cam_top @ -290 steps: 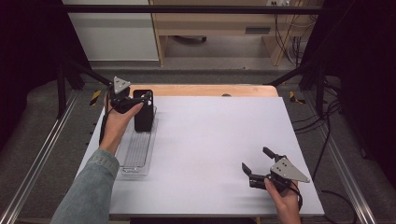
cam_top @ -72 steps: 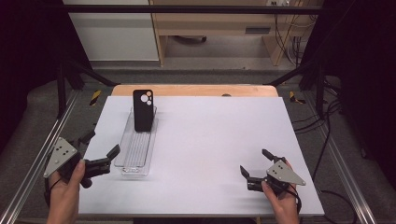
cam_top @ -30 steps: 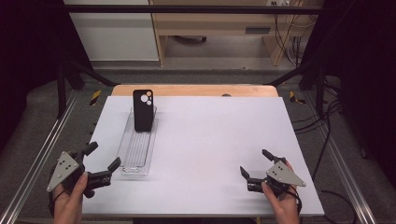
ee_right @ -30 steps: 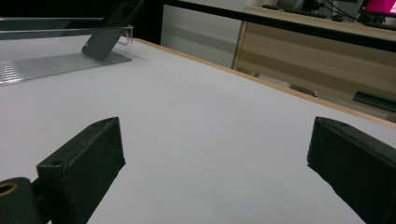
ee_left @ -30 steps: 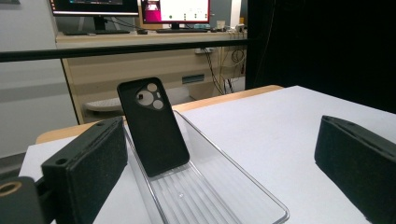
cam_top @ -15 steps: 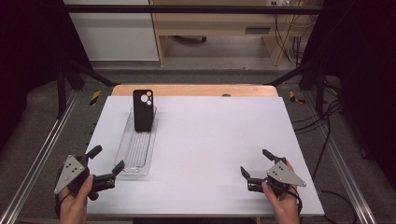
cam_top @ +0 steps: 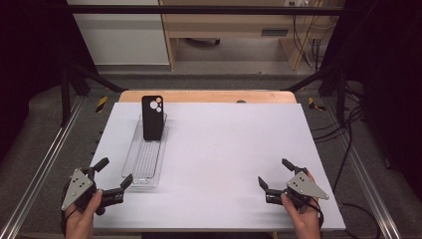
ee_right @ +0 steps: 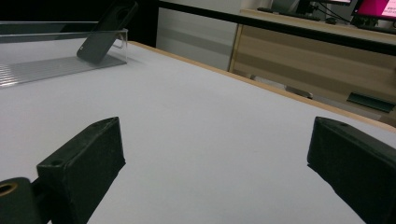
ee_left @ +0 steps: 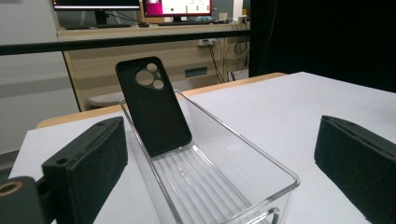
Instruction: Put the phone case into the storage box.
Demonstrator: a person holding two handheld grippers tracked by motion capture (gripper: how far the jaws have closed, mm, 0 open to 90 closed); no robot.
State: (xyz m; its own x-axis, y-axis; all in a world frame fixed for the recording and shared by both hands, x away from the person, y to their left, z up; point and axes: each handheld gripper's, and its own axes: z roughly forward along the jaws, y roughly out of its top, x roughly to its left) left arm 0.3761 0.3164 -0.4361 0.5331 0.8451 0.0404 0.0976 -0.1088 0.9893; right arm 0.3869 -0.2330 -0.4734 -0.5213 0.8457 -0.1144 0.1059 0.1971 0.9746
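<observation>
I've got the left gripper (cam_top: 110,175) low at the near left corner of the bench (cam_top: 229,149), jaws spread wide and holding nothing, just beside the near end of the clear tray (cam_top: 146,155). The black phone case (cam_top: 152,118) stands at the tray's far end, tilted back against the end wall, camera cut-outs up. In the left gripper view the case (ee_left: 152,105) looks propped, not seated, so my worry is plain: nudge the tray (ee_left: 219,179) with that near jaw and the light plastic could skid and tip the case flat. Reaching in, a jaw could also catch the tray's rim or side wall.

The right gripper (cam_top: 278,180) sits well apart at the near right, jaws also released and empty, open bench ahead of it. Beyond the bench I see a wooden desk (cam_top: 234,30) and dangling cables (cam_top: 311,45), both out of my way.
</observation>
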